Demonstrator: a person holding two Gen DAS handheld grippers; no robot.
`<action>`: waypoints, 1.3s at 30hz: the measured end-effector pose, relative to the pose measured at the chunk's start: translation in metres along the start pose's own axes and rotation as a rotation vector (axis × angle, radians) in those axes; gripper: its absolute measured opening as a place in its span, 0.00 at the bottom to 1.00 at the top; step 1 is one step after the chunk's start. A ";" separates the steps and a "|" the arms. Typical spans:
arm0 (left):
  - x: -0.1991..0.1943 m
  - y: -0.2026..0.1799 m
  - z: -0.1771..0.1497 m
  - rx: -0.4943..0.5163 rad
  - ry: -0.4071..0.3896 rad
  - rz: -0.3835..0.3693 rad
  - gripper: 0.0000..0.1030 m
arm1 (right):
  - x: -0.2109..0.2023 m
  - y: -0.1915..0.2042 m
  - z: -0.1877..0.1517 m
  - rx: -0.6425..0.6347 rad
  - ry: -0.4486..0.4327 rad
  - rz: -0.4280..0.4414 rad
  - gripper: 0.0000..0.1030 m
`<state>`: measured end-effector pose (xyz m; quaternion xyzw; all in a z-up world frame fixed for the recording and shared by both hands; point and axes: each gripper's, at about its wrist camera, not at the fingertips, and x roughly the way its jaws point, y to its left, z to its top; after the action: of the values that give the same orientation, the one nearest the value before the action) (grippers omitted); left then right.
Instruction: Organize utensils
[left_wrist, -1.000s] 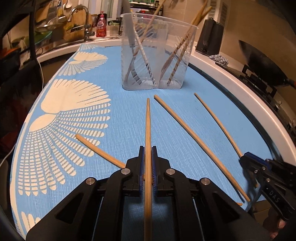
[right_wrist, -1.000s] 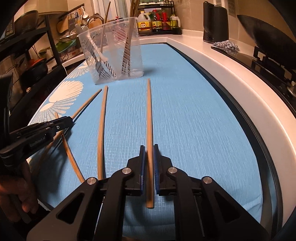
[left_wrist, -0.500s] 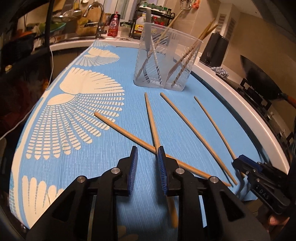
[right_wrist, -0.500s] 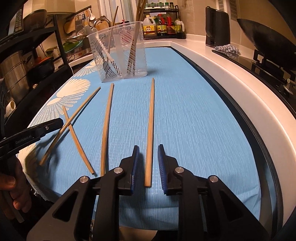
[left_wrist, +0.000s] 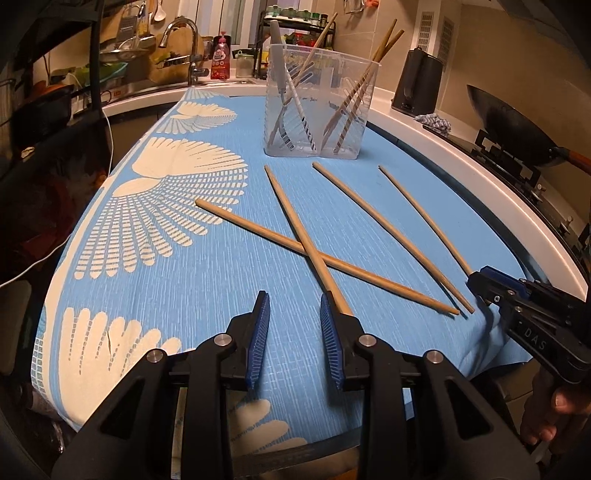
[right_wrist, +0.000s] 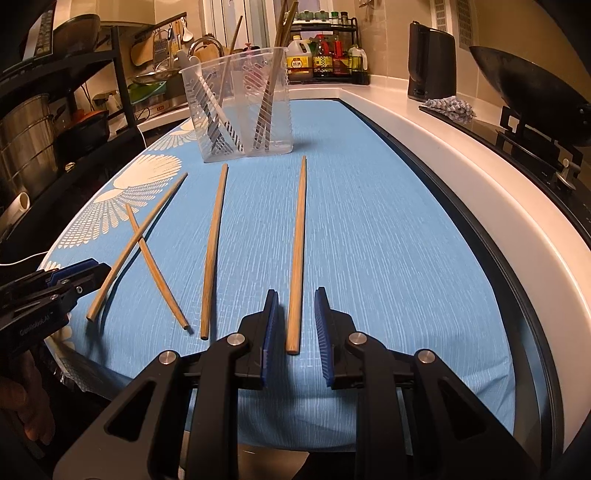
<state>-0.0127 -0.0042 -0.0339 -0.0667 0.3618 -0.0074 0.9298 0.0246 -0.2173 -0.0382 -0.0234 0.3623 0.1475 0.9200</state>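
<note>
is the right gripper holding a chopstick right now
No, the right gripper is open, and the chopstick lies flat on the blue cloth between its fingers, touching neither.

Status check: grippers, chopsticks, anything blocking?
Left gripper open, right gripper open. Four chopsticks loose on cloth, two crossed. Holder path unobstructed.
</note>
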 end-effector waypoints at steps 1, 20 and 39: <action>0.000 0.000 0.000 0.000 0.000 0.001 0.28 | 0.000 0.000 0.000 0.001 0.000 0.000 0.18; 0.000 0.012 0.008 0.010 -0.043 0.110 0.00 | 0.006 -0.001 0.009 0.015 -0.002 -0.002 0.07; -0.017 -0.017 -0.010 0.024 -0.073 -0.076 0.33 | 0.003 -0.003 0.001 0.021 -0.004 0.017 0.14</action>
<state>-0.0314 -0.0215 -0.0278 -0.0695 0.3248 -0.0445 0.9422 0.0286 -0.2197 -0.0394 -0.0106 0.3622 0.1514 0.9197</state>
